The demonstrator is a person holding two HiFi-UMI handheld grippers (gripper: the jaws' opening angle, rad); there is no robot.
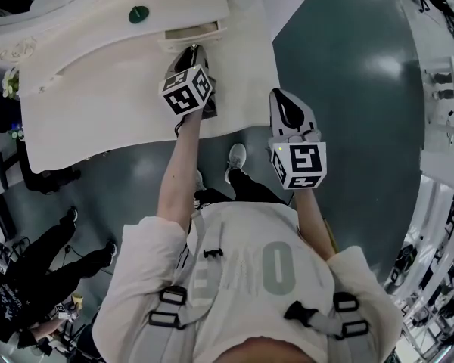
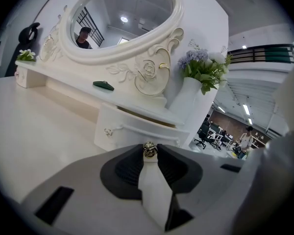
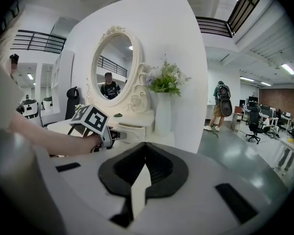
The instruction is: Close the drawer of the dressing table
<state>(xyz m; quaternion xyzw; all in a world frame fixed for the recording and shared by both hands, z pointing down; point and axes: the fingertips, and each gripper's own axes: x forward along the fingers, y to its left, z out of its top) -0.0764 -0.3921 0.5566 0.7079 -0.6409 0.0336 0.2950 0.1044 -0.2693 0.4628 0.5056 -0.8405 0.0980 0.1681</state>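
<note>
Large pale letters were noted on the shirt (image 1: pixel 276 267), partly covered; only an "O" was read with confidence. Left gripper (image 1: pixel 191 51) and right gripper (image 1: pixel 286 98) bear square black-and-white code markers, no characters.

Left claw (image 1: pixel 194 51) pinches a small knob (image 2: pixel 149 149), arm outstretched; right claw (image 3: pixel 145 146) hovers closed, empty.
</note>
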